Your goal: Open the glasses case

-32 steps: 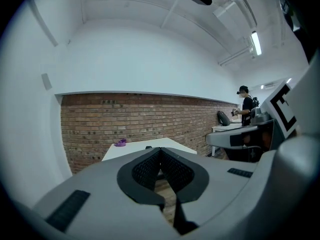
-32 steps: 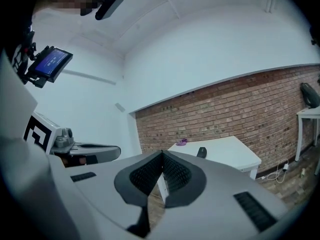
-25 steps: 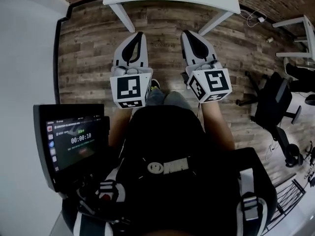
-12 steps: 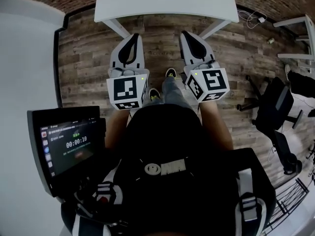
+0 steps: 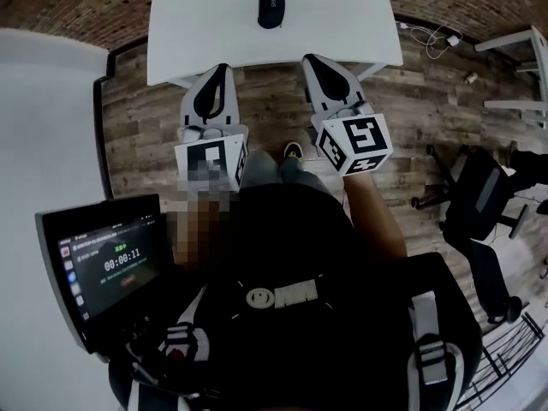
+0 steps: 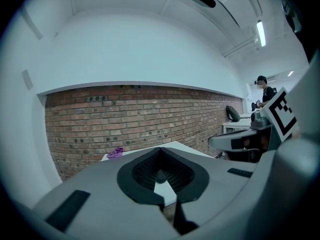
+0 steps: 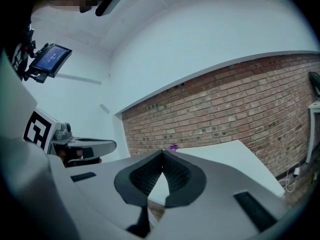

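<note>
**Both claws shut and short of the case**

The glasses case [image 5: 271, 5], dark and oval, lies closed on the white bench [image 5: 342, 15], near its far edge and roughly centred. Nothing touches it.

The left claw [image 5: 217, 68] and the right claw [image 5: 312, 60] are held side by side, both pointing toward the bench. In the head view their tips just overlap its near edge, well apart from the case. The case sits beyond the gap between the two claws.

In the left gripper view, the left claw [image 6: 160, 151] has its jaws together at the tips, with nothing clamped. A small dark shape shows through the opening behind the tips. It may be the case on the bench, but the view is too poor to be sure. In the right gripper view, the right claw [image 7: 162, 152] is likewise closed tip to tip and empty.

A small purple object [image 6: 115, 152] rests at the far end of the bench, in front of the brick wall [image 6: 125, 119]. A screen [image 5: 103, 264] is mounted at the person's left. A shoe [image 5: 293, 151] shows on the plank floor [image 5: 145, 101] between the claws, and an office chair [image 5: 479, 195] stands off to the right.
</note>
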A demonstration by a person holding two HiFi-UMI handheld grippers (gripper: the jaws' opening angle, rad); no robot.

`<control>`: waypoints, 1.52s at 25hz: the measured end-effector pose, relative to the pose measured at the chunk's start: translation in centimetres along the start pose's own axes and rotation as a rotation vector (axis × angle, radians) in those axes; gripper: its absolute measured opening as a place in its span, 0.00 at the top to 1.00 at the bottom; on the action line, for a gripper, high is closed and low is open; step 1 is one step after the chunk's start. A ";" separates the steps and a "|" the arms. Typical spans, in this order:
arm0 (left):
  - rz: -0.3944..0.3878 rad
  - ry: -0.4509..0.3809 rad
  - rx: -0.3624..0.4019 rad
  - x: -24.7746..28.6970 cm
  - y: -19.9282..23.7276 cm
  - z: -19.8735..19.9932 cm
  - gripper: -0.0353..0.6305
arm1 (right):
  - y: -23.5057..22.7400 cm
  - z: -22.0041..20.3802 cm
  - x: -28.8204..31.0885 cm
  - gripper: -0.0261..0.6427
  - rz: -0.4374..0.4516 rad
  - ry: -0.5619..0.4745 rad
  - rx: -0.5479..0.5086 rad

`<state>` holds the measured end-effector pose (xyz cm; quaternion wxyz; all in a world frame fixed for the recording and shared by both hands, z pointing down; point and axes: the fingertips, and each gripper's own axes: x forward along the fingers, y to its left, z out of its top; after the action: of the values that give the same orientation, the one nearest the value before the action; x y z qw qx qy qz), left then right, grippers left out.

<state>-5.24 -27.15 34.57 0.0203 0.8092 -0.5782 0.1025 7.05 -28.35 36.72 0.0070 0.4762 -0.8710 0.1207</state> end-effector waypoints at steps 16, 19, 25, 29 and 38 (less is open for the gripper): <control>-0.037 0.047 -0.036 16.1 8.5 -0.3 0.95 | -6.9 -1.1 17.0 0.97 -0.030 0.163 -0.003; -0.075 0.044 -0.052 19.6 10.5 0.1 0.95 | -9.3 -2.5 20.5 0.97 -0.062 0.255 -0.007; -0.205 0.077 -0.083 24.7 13.3 0.1 0.95 | -12.8 -9.9 25.9 0.60 -0.068 0.501 0.094; -0.334 0.144 -0.137 26.7 14.6 -0.7 0.54 | -13.4 -14.7 27.9 0.51 -0.111 0.669 0.139; -0.421 0.161 -0.149 28.3 14.0 -1.0 0.32 | -11.8 -18.8 29.8 0.38 0.010 0.784 0.324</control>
<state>-9.77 -58.01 39.71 0.1470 0.8975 -0.3990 0.1172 -1.34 -55.00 61.12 0.2621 0.3848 -0.7746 0.4280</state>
